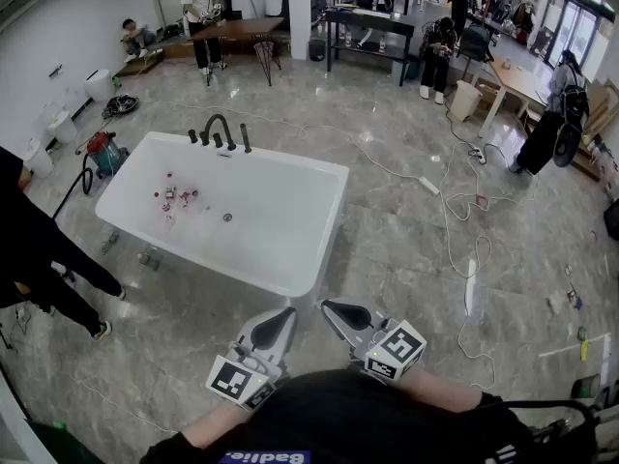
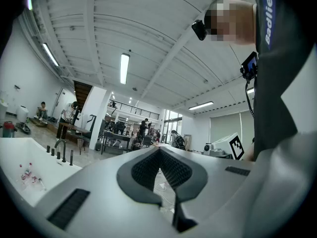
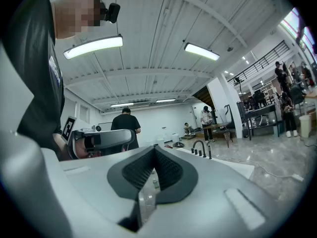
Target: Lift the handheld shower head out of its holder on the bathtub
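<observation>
The white bathtub [image 1: 290, 177] stands on the marble floor ahead of me. On its far rim are a black arched faucet [image 1: 219, 124] and, to its right, the upright black handheld shower head [image 1: 246, 138] in its holder. Both grippers hover near my body, well short of the tub's near corner. My left gripper [image 1: 288, 314] and right gripper [image 1: 327, 306] are shut and hold nothing. The left gripper view shows the shower head [image 2: 71, 157] far off at the left. In the right gripper view it [image 3: 209, 151] stands beyond the closed jaws.
Several small items [image 1: 176, 198] lie inside the tub near a drain [image 1: 227, 217]. A red vacuum [image 1: 102, 149] sits at the tub's left end. A person in black [image 1: 44, 254] stands at the left. Cables and a power strip [image 1: 428, 186] lie on the floor to the right.
</observation>
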`<state>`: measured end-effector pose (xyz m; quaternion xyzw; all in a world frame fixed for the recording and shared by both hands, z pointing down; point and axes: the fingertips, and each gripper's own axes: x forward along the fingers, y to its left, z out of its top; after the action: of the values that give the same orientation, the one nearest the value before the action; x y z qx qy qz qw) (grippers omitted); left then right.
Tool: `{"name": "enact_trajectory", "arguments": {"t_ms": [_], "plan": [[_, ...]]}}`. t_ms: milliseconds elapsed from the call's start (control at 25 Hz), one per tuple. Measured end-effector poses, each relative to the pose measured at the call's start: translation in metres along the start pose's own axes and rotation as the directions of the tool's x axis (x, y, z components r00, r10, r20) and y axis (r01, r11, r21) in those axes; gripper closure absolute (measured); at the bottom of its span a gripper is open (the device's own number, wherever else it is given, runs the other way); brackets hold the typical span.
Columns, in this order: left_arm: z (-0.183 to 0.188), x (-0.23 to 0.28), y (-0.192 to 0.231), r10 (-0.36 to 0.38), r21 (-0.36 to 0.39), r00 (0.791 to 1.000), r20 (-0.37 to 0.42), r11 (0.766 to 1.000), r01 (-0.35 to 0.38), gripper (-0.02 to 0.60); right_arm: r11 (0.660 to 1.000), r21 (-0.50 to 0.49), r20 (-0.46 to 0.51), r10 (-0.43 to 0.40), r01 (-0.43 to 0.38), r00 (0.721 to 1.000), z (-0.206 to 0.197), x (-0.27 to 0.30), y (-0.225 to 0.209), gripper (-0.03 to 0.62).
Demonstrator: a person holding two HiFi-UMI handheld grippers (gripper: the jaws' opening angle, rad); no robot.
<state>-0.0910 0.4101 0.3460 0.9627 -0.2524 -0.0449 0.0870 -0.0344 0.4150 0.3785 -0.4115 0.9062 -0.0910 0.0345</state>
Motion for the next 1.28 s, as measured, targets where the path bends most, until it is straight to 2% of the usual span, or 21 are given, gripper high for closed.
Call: {"name": "enact_trajectory", "arguments": {"t_ms": [520,680,840,1000,1280], "plan": [[-0.004,0.003,-0.006,0.016,-0.005,1.000,-0.006,1.000,-0.017,0.577,0.999,0.019,-0.002,0.031,-0.031,1.000,-0.002,-0.003,-0.002,0.595],[0.009,0.011,-0.007,0.026,-0.001,0.999,0.034,1.000,-0.026,0.577,0.998,0.040,0.016,0.044,-0.044,0.999,0.007,-0.004,-0.008,0.594],[0.003,0.017,-0.006,0.052,0.009,0.999,-0.004,0.999,-0.052,0.577,0.998,0.039,0.026,0.044,-0.045,0.999,0.009,-0.007,-0.022,0.594],[0.017,0.031,-0.016,0.076,0.031,0.996,0.055,0.996,-0.078,0.577,0.996,0.051,0.054,0.069,-0.072,0.996,0.019,-0.017,-0.035,0.594],[0.008,0.059,-0.019,0.158,0.032,0.985,0.067,0.986,-0.161,0.577,0.991,0.069,0.037,0.112,-0.114,0.993,0.014,-0.031,-0.073,0.594]]}}
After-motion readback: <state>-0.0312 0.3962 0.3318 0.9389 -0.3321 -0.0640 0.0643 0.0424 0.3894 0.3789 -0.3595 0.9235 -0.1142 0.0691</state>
